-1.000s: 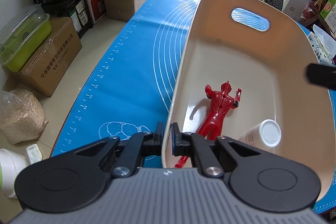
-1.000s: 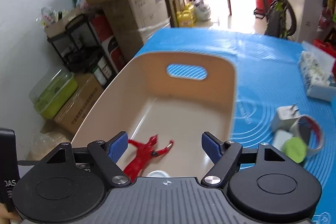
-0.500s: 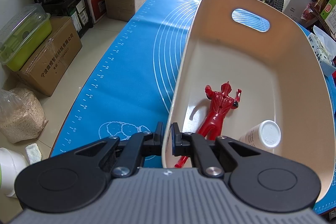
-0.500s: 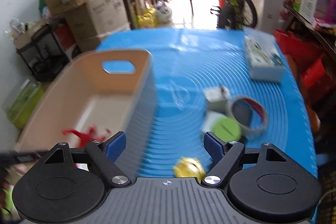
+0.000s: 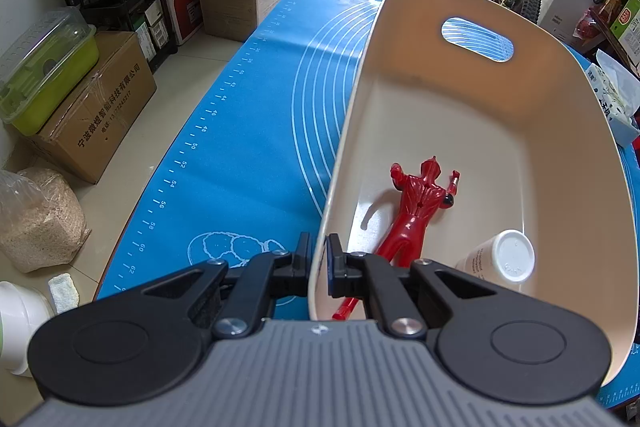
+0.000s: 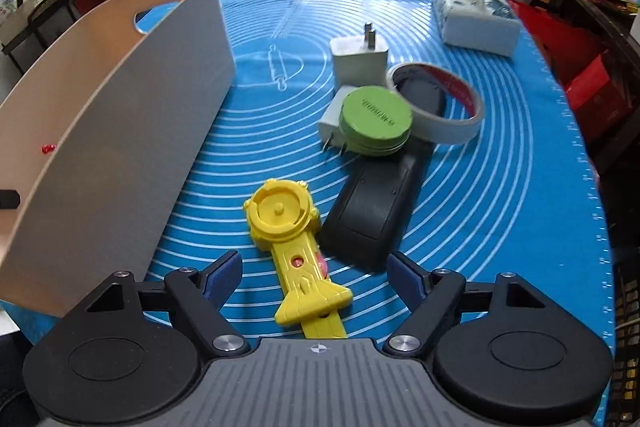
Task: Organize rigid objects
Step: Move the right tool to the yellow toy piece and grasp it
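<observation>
Cream bin (image 5: pixel 472 115) wall pinched by left gripper (image 5: pixel 319 259); right gripper (image 6: pixel 316 273) spread over yellow toy (image 6: pixel 294 239).

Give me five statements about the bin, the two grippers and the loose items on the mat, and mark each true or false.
1. The left gripper is clamped on the cream bin's wall. True.
2. The right gripper is shut on the yellow toy. False: it is open, with the toy lying between its fingers.
3. A red figure and a white bottle lie inside the bin. True.
4. The green disc is inside the bin. False: it is outside, beside the tape roll.
5. The black remote stands upright. False: it lies flat.
</observation>
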`<move>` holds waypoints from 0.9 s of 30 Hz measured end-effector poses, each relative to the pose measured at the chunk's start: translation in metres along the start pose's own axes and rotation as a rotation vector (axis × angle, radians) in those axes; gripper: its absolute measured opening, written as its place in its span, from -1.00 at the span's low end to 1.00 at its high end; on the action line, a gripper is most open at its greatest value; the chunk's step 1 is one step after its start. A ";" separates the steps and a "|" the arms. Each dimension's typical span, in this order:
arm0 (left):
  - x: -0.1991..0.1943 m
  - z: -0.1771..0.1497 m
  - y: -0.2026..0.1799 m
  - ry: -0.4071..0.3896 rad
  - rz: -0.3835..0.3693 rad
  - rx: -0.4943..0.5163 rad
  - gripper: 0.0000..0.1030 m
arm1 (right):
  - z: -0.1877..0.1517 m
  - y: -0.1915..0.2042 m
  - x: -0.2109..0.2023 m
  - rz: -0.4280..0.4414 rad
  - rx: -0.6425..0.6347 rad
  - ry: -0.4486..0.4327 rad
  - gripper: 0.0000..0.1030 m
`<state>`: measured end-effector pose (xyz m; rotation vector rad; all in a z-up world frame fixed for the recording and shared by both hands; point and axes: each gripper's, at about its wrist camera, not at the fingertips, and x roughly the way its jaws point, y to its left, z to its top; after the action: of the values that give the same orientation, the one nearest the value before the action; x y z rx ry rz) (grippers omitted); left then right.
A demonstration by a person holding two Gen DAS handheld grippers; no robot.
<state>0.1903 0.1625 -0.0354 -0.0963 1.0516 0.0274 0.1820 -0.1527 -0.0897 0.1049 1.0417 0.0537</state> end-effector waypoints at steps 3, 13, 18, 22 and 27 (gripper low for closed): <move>0.000 0.000 0.000 0.000 0.000 -0.002 -0.83 | -0.001 0.001 0.006 -0.007 -0.018 0.030 0.50; 0.000 0.000 0.000 0.001 0.000 -0.003 -0.82 | -0.009 0.006 -0.002 0.029 -0.055 0.060 0.13; 0.000 0.000 0.000 0.001 -0.001 -0.004 -0.82 | -0.006 0.010 0.000 0.025 -0.091 0.059 0.12; -0.001 0.000 0.000 0.001 -0.001 -0.004 -0.82 | 0.003 0.009 -0.002 0.045 -0.102 0.044 0.10; -0.001 0.000 0.000 0.000 -0.001 -0.006 -0.82 | 0.012 0.017 0.010 0.042 -0.176 0.088 0.06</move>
<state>0.1900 0.1629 -0.0347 -0.1023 1.0518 0.0295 0.1979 -0.1360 -0.0905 -0.0360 1.1182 0.1896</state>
